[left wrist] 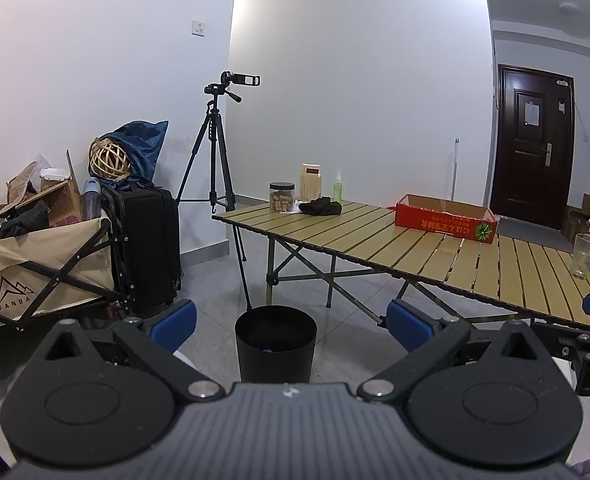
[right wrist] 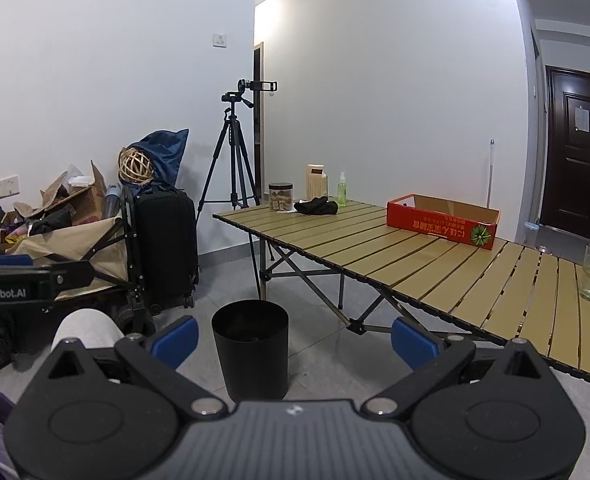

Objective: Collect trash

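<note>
- Left gripper point(left wrist: 291, 322): jaws spread wide, nothing between them.
- Right gripper point(right wrist: 293, 338): likewise wide apart and empty.
- Black trash bin point(left wrist: 276, 346) stands on the floor just ahead of both, beside the folding table point(left wrist: 435, 252).
- Bin contents: something bluish inside, possibly trash; too dark to confirm.
- Table carries a red cardboard box point(left wrist: 447, 218), black cloth point(left wrist: 321, 206), snack jar point(left wrist: 282, 197) and glass point(left wrist: 585, 255).
- Judgement: between pickups; next move calls for choosing an item on the table.

Black bin point(left wrist: 276, 344); tan slatted table point(left wrist: 435, 256); red box point(left wrist: 447, 222); blue fingers point(left wrist: 173, 322).
</note>
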